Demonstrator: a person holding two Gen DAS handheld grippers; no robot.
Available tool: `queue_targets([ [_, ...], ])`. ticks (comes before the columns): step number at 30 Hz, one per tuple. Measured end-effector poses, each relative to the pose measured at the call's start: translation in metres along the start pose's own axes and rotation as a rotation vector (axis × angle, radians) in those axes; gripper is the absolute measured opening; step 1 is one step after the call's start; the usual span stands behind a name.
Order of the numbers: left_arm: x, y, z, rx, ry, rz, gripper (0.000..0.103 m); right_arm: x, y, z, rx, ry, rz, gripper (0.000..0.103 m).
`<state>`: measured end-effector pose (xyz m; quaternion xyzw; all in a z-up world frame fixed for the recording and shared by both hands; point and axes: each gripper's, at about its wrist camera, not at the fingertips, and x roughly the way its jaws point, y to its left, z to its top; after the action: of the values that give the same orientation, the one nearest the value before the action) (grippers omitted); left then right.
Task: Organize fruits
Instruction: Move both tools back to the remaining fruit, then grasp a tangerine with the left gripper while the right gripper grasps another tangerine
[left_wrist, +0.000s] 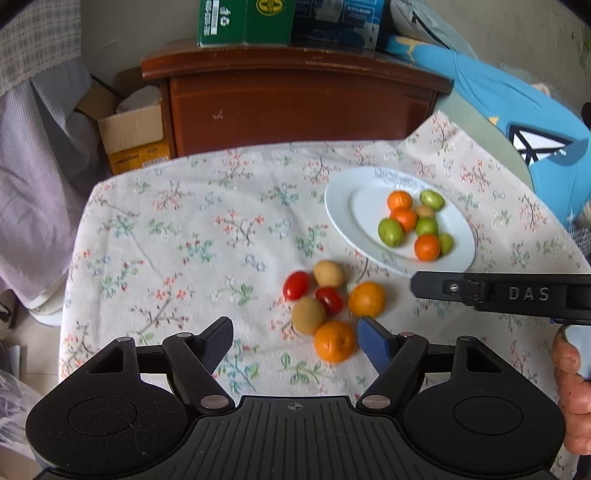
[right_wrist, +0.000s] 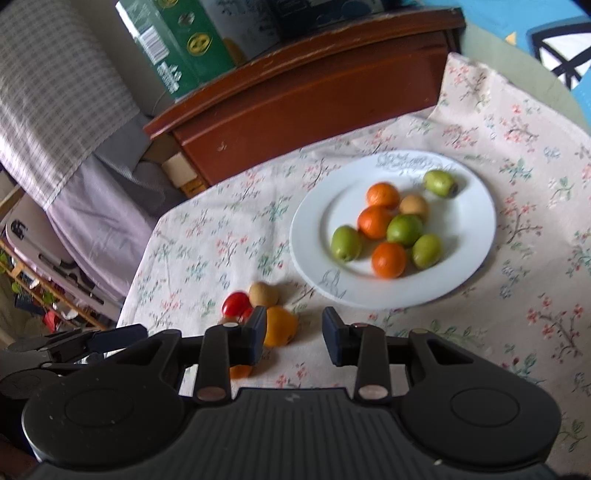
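A white plate on the flowered cloth holds three oranges, several green fruits and one brownish fruit. In front of the plate lies a loose cluster: two cherry tomatoes, two brownish fruits and two oranges. My left gripper hovers open just before the cluster; the nearest orange sits by its right fingertip, not pressed. My right gripper stands narrowly open with nothing gripped; an orange lies on the cloth just past its left finger. It also shows side-on in the left wrist view.
A brown wooden cabinet with green and blue boxes stands behind the table. A cardboard box and draped fabric are at the left, beyond the table's edge. Blue cloth lies at the right. A hand holds the right gripper.
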<state>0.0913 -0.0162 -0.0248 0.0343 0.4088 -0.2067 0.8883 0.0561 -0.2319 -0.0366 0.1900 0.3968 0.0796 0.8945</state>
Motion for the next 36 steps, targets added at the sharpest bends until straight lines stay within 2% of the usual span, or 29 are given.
queue_targets([
  [15,0.021,-0.007,-0.013,0.006,0.057,-0.03,0.075,0.034,0.006,-0.006,-0.043,0.054,0.015,0.036],
  [17,0.024,-0.008,-0.013,0.009,0.059,-0.031,0.075,0.037,0.006,-0.007,-0.041,0.057,0.013,0.038],
  [27,0.033,-0.014,-0.013,0.014,0.04,-0.016,0.073,0.048,0.011,-0.008,-0.079,0.061,0.016,0.039],
  [34,0.036,-0.018,-0.015,0.018,0.026,-0.027,0.071,0.053,0.012,-0.01,-0.089,0.071,0.003,0.038],
  [36,0.038,-0.022,-0.016,0.04,0.024,-0.03,0.064,0.054,0.013,-0.01,-0.091,0.071,0.003,0.038],
])
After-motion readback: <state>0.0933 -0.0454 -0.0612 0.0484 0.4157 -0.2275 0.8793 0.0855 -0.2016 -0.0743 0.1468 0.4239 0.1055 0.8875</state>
